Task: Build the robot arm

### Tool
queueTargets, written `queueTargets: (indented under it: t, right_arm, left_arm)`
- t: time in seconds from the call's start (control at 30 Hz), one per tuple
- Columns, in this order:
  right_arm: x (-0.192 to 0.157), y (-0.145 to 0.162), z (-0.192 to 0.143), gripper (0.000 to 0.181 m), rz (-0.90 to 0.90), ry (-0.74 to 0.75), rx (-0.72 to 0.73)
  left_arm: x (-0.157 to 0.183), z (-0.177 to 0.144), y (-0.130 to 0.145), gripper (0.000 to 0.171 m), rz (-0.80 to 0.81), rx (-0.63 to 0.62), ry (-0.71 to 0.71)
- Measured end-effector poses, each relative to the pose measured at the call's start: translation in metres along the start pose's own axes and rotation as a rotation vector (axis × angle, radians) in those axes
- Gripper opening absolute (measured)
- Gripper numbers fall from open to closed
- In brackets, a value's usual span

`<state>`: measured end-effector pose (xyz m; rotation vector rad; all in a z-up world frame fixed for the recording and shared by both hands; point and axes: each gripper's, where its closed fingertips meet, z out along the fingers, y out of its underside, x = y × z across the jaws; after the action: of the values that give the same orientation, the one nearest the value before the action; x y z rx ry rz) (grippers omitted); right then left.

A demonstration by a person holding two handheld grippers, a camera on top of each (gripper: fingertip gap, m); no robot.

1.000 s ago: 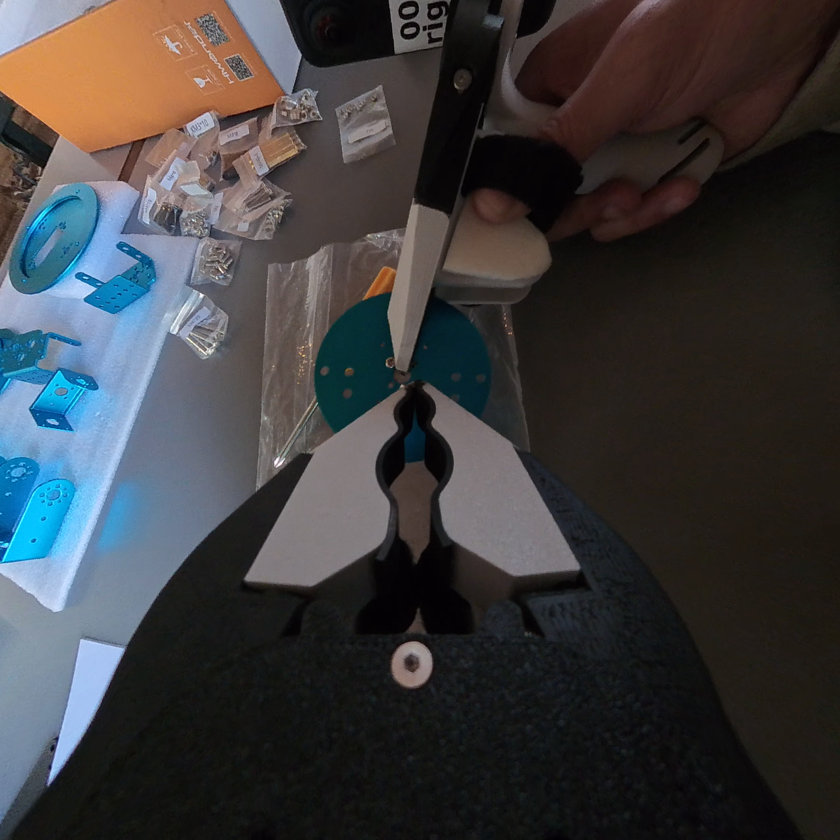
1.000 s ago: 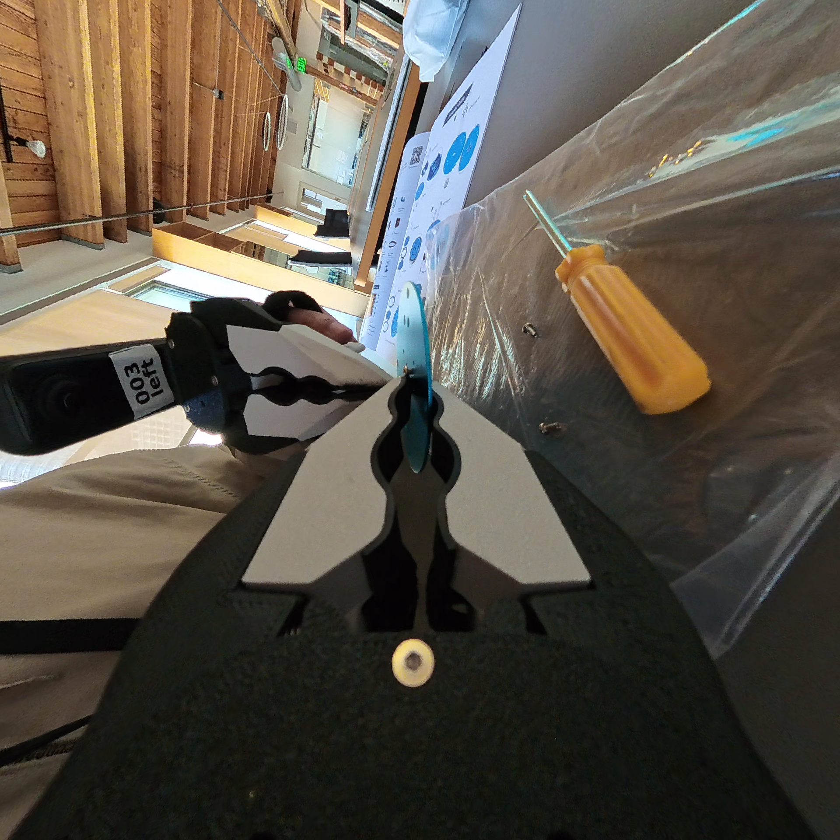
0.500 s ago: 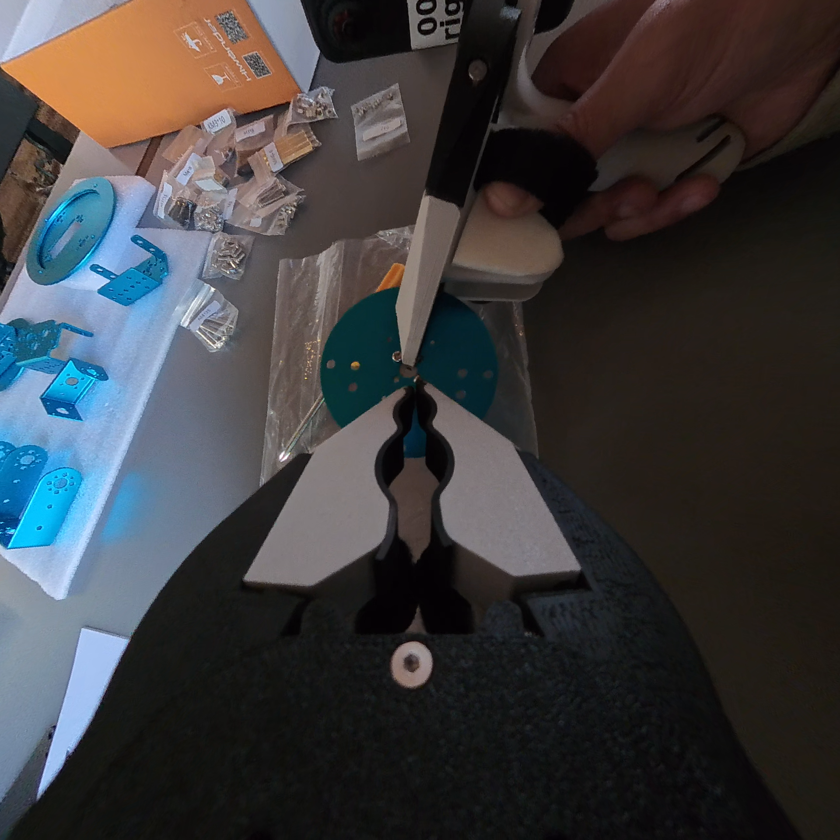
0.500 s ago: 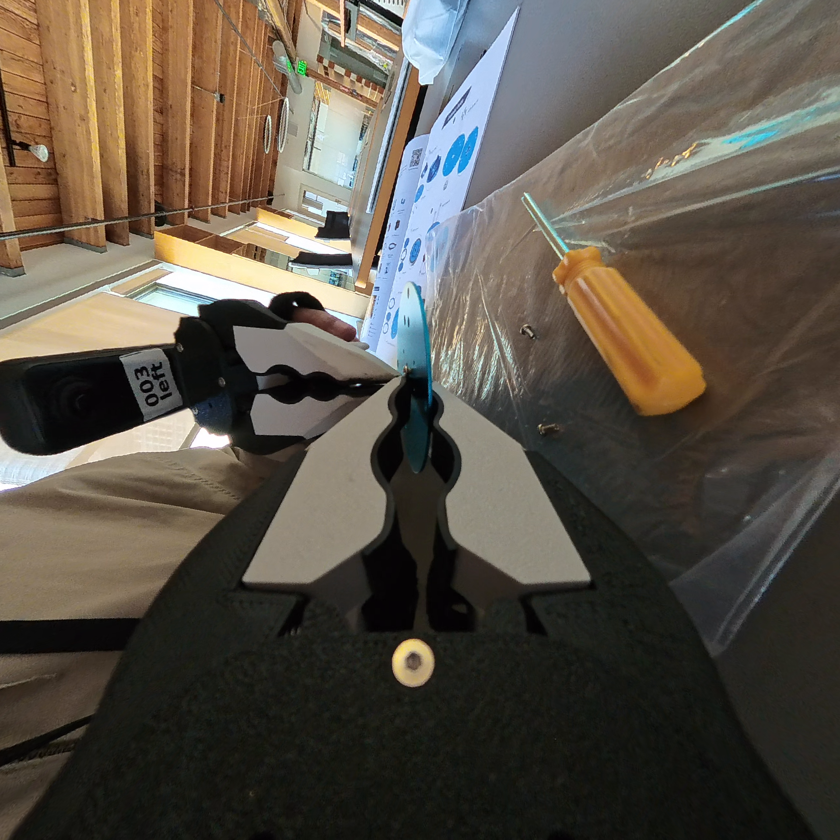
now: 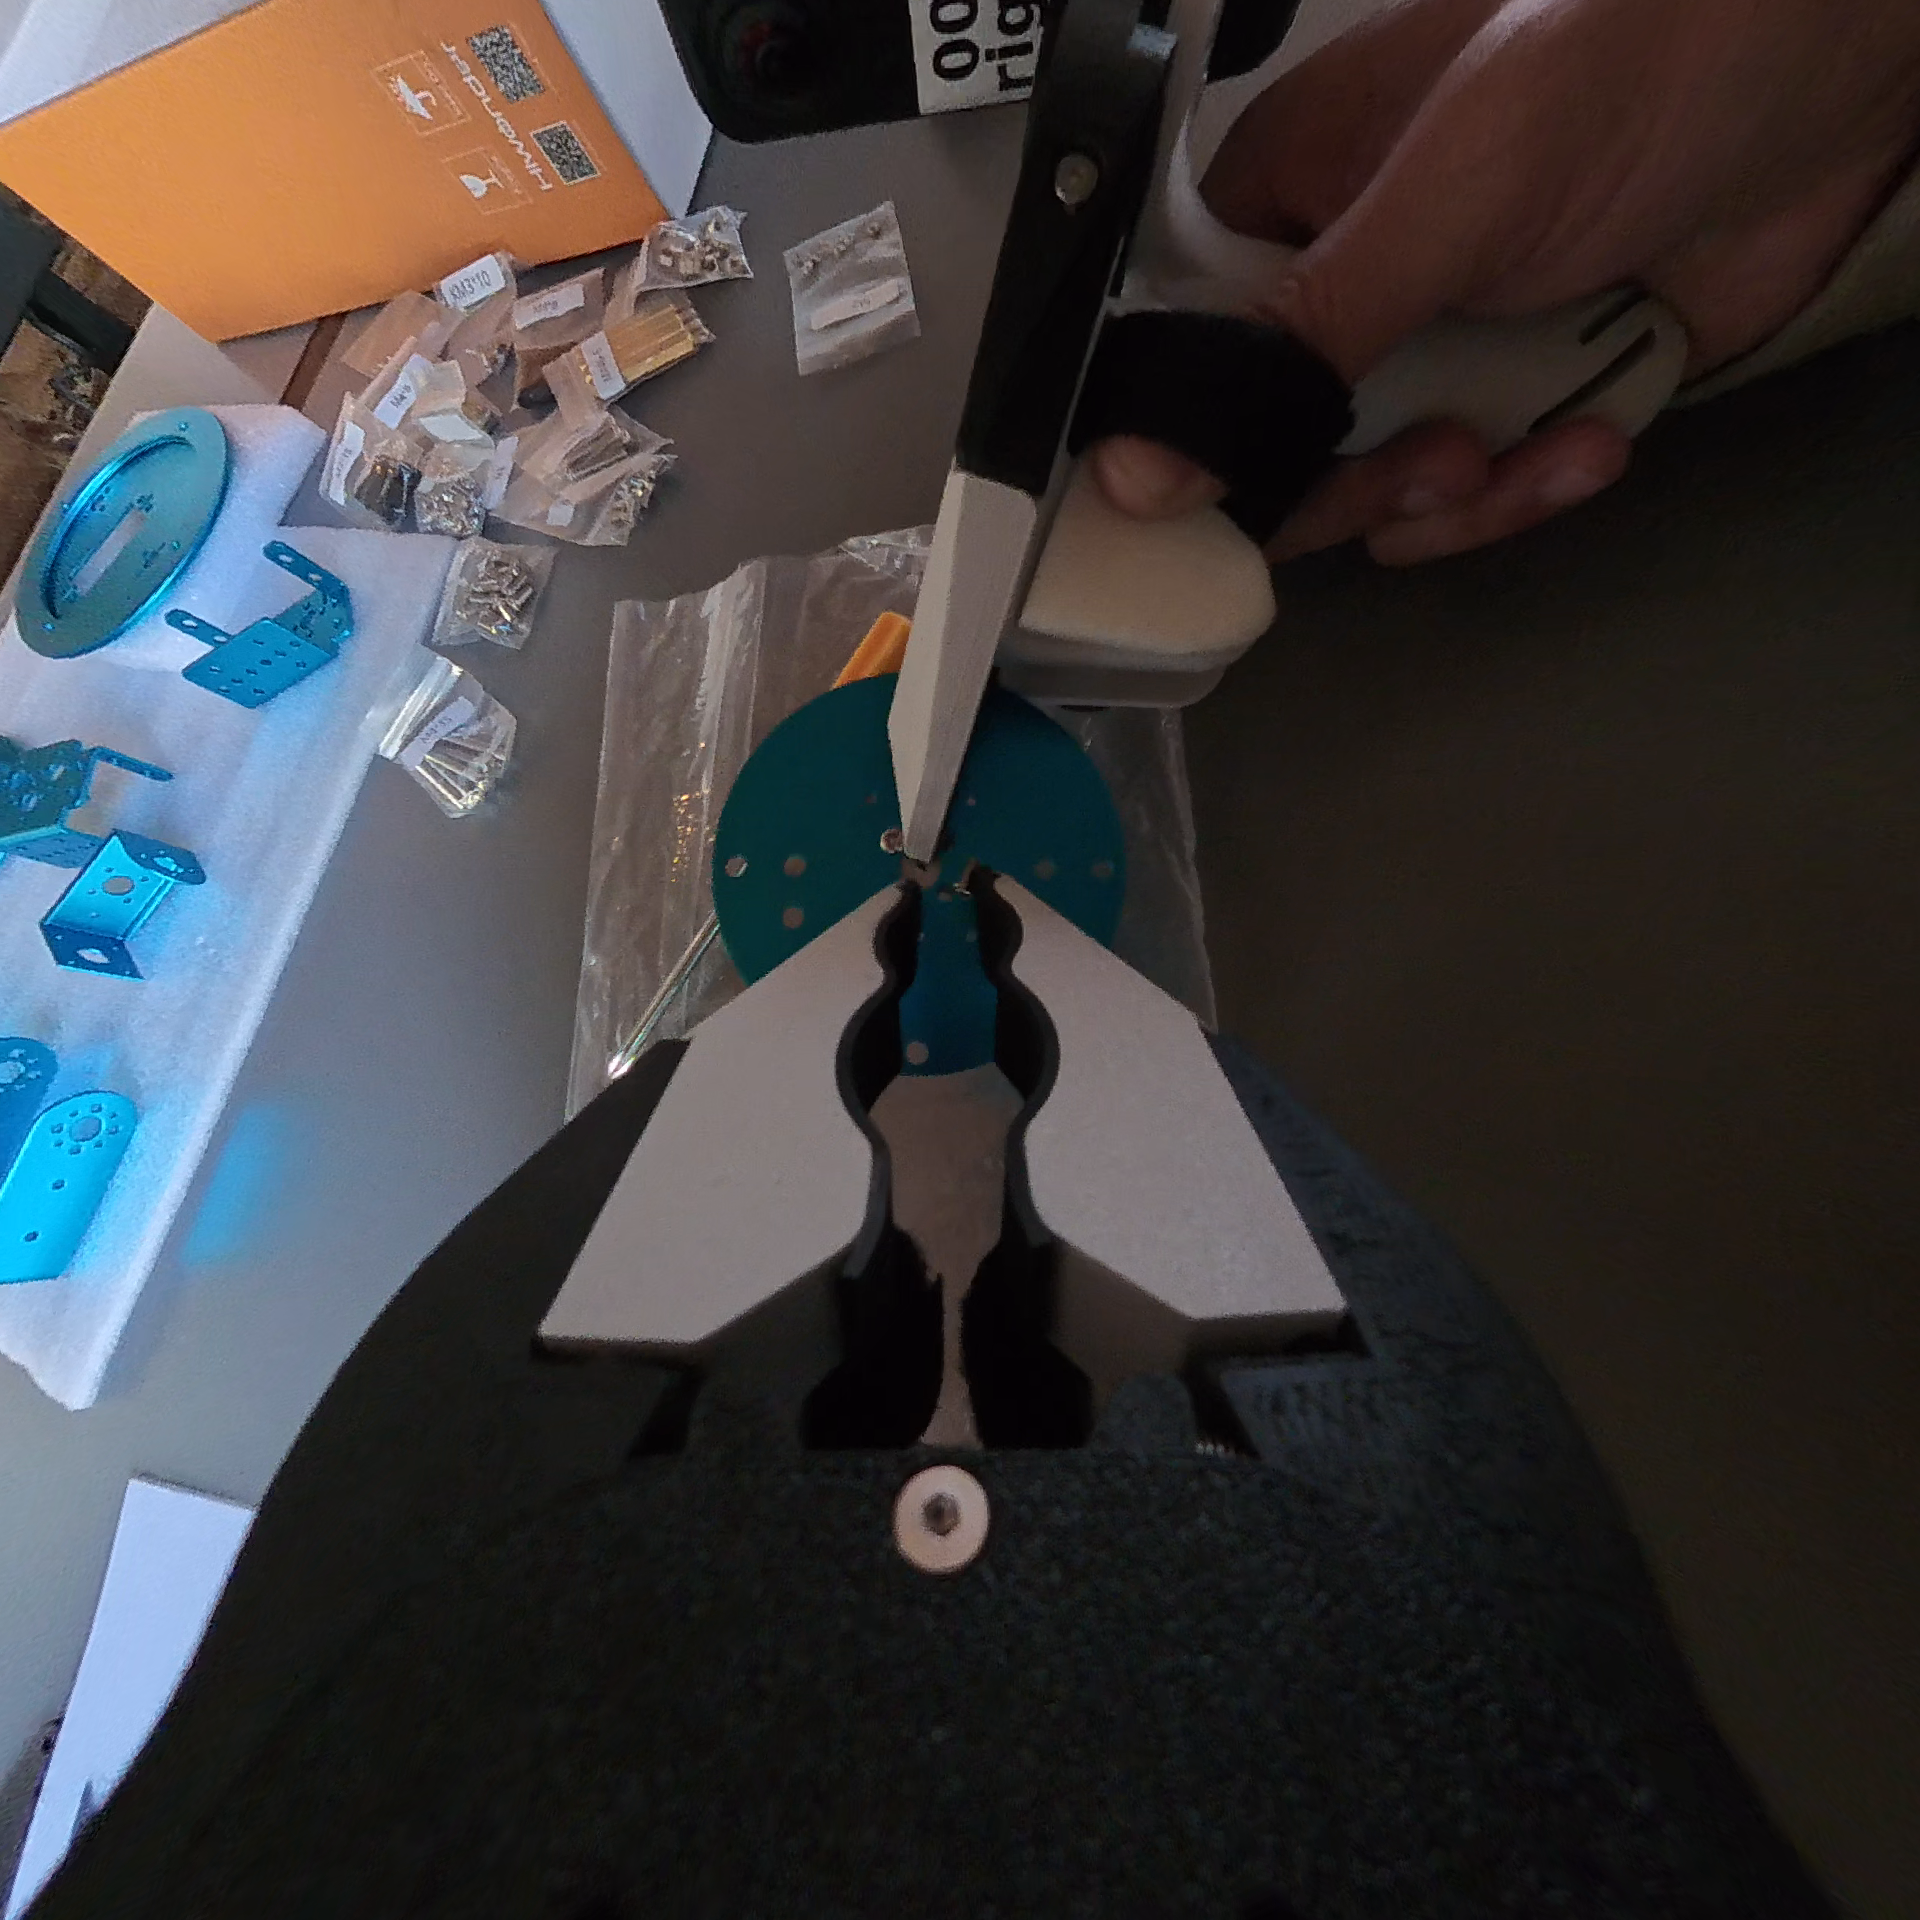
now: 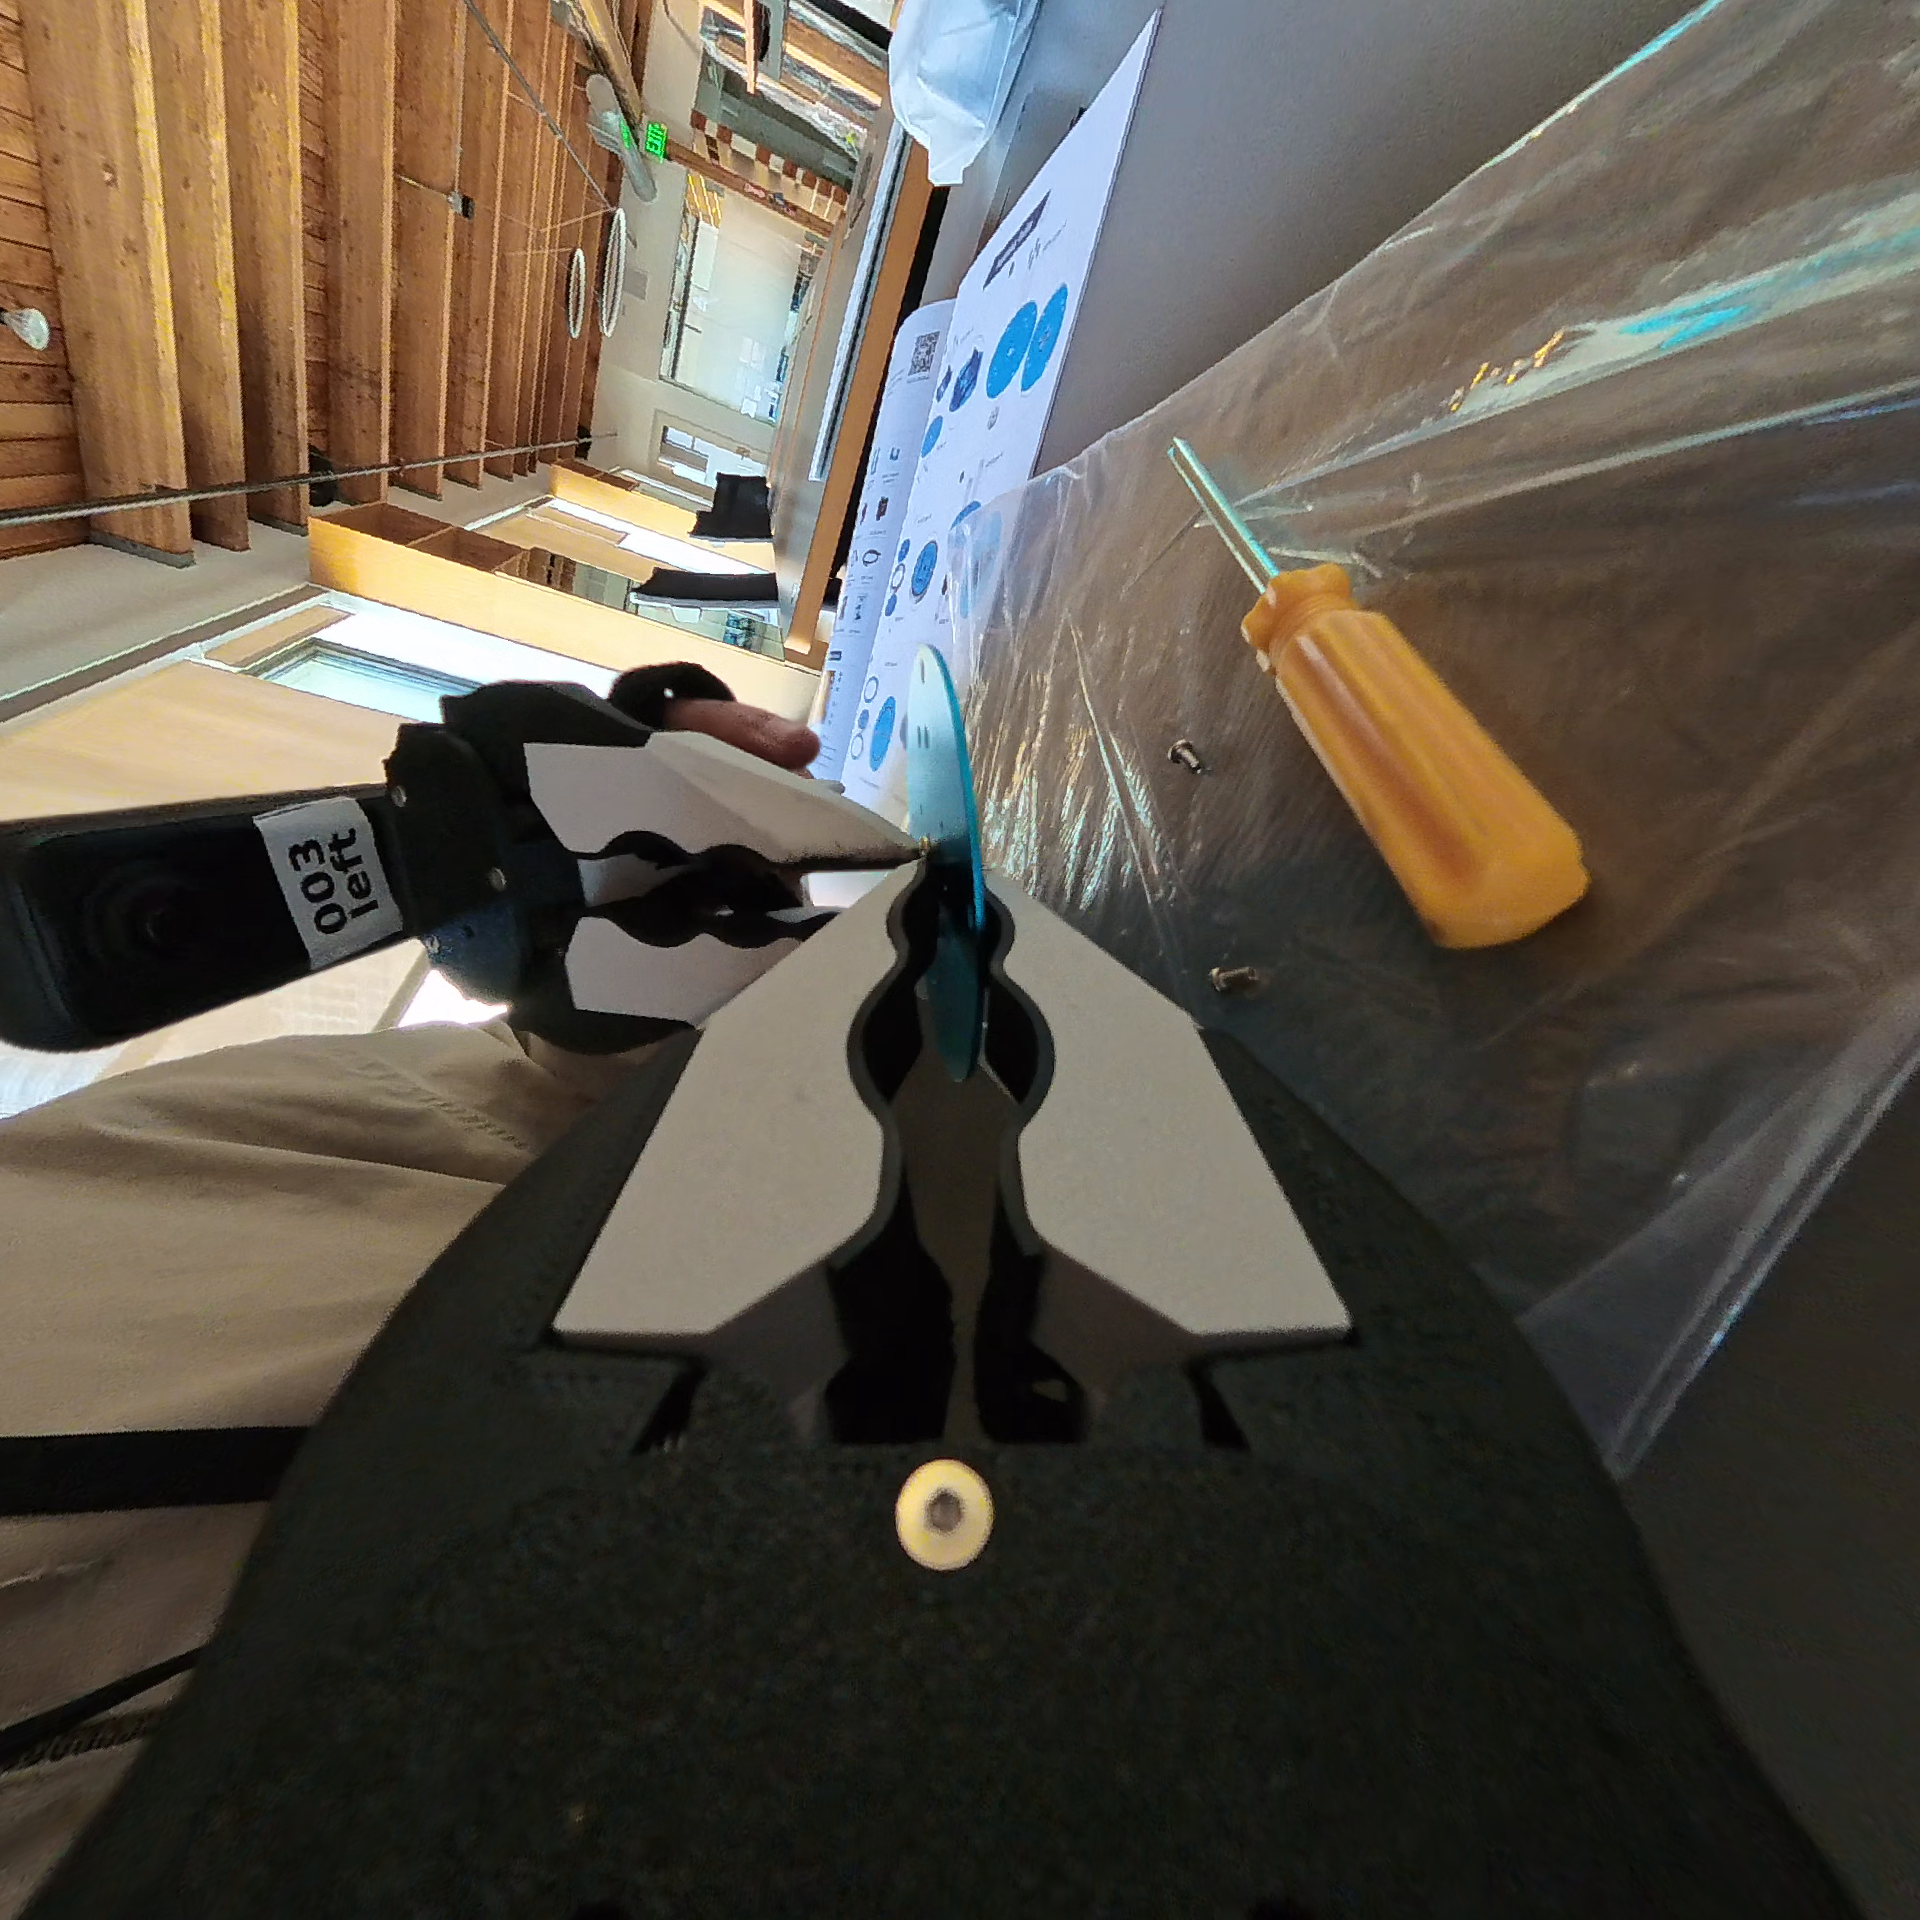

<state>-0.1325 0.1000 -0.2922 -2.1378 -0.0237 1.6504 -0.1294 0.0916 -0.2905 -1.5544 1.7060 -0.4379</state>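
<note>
My right gripper [image 6: 951, 883] is shut on a round blue metal disc [image 6: 940, 748] with small holes and holds it on edge above a clear plastic bag [image 6: 1558, 520]. In the left wrist view the disc [image 5: 810, 821] faces me, with the right gripper [image 5: 920, 847] coming down onto its middle. My left gripper [image 5: 948, 888] is at the disc's centre with its jaws a narrow gap apart. A small screw [image 5: 966, 878] sits at the disc by its right fingertip. From the right wrist view the left gripper [image 6: 914, 852] touches the disc's face.
An orange-handled screwdriver [image 6: 1413, 769] and two loose screws [image 6: 1231, 975] lie on the bag. To the left are white foam [image 5: 208, 790] with blue brackets, small hardware bags [image 5: 520, 416] and an orange box [image 5: 312, 135]. A printed sheet [image 6: 997, 343] lies farther off. Less than 4 cm separates the two grippers' tips. The right tips stand about 8 cm off the orange-handled screwdriver [image 6: 1413, 769].
My left gripper's jaws, closed at the disc's centre before, have parted slightly. The right gripper still holds the disc in about the same place.
</note>
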Motion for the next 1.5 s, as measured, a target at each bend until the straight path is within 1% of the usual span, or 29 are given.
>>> queueTargets:
  t: [0.03,0.13,0.23,0.33,0.57,0.67,0.77,0.8,0.83,0.9,1.03,1.1,1.17,1.23,1.33,1.43,1.5]
  right_arm:
    - [0.001,0.000,0.000,0.005,-0.001,0.005,0.000]
    - [0.002,0.001,0.000,0.004,-0.007,0.016,-0.003]
    - [-0.001,-0.001,0.000,0.004,0.005,-0.009,0.005]
    - [0.000,-0.001,0.000,0.004,0.000,-0.004,0.004]
    - [-0.002,0.000,0.000,0.004,-0.002,-0.011,0.004]
    - [-0.003,0.000,0.000,0.004,0.006,-0.020,0.004]
    - [-0.004,-0.001,-0.001,0.004,0.027,-0.038,0.009]
    - [-0.004,-0.002,-0.001,0.004,0.031,-0.039,0.010]
    - [-0.004,-0.002,-0.001,0.004,0.032,-0.039,0.011]
    - [-0.003,-0.002,0.000,0.004,0.034,-0.033,0.007]
    - [-0.002,-0.003,0.000,0.004,0.047,-0.039,0.010]
    - [-0.002,-0.004,0.000,0.004,0.052,-0.040,0.010]
    - [-0.002,-0.003,0.001,0.004,0.051,-0.041,0.005]
    - [-0.002,-0.002,0.003,0.004,0.048,-0.041,-0.004]
    - [-0.003,-0.001,0.003,0.004,0.043,-0.039,-0.011]
    - [-0.002,-0.002,0.003,0.005,0.043,-0.037,-0.003]
    - [-0.002,-0.002,0.002,0.004,0.042,-0.037,0.001]
  left_arm:
    - [0.001,0.001,0.000,0.005,0.002,-0.002,0.003]
    - [0.002,0.002,0.001,0.004,0.016,-0.011,-0.002]
    - [-0.002,0.000,-0.002,0.003,0.035,-0.004,-0.039]
    - [-0.006,-0.003,0.002,0.000,0.076,-0.062,-0.075]
    - [-0.007,-0.004,0.002,0.000,0.434,-0.190,-0.218]
    - [-0.010,-0.005,0.001,0.000,0.526,-0.225,-0.249]
    - [-0.014,-0.009,0.003,0.000,0.675,-0.249,-0.278]
    - [-0.015,-0.010,0.004,0.000,0.714,-0.254,-0.278]
    - [-0.014,-0.010,0.006,0.000,0.720,-0.258,-0.261]
    - [-0.013,-0.010,0.009,0.000,0.651,-0.240,-0.219]
    - [-0.010,-0.015,0.005,0.000,0.334,-0.140,-0.112]
    - [-0.008,-0.017,0.001,0.006,0.206,-0.076,-0.082]
    - [-0.006,-0.015,0.000,0.013,0.116,-0.028,-0.072]
    - [-0.006,-0.011,0.001,0.015,0.106,-0.001,-0.089]
    - [-0.002,-0.007,0.001,0.014,0.111,0.023,-0.059]
    - [-0.003,-0.005,0.001,0.013,0.053,0.029,-0.013]
    - [-0.003,-0.004,0.000,0.009,0.011,0.038,0.011]
